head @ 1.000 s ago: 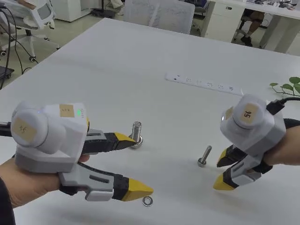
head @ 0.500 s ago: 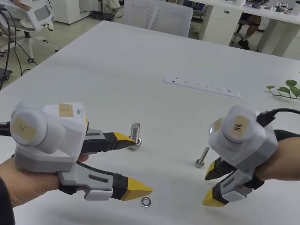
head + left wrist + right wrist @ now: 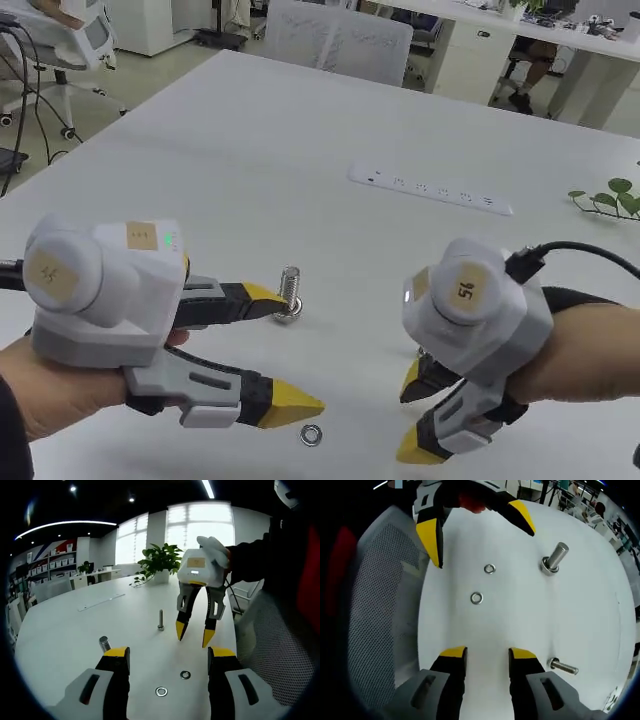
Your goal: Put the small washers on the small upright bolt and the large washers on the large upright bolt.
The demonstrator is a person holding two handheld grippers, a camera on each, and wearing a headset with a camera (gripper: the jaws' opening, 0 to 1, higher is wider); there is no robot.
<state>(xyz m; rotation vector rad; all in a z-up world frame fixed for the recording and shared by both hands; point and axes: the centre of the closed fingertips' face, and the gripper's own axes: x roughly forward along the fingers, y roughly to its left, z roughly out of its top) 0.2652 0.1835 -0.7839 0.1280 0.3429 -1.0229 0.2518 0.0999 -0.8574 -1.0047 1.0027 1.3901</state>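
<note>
The large bolt stands upright by the upper fingertip of my left gripper, which is open and holds nothing. Two loose washers lie flat on the table between the grippers; one washer sits just below the left gripper's lower tip. The small bolt stands beside my right gripper, which is open, empty and points down at the table. In the right gripper view the washers lie ahead of its jaws.
A white power strip lies farther back on the white table. A plant sits at the right edge. Chairs and desks stand beyond the table. The left gripper faces the right gripper across the washers.
My right gripper has moved left and nearer to me, and now hides the small bolt in the head view. The left gripper has stayed in place.
</note>
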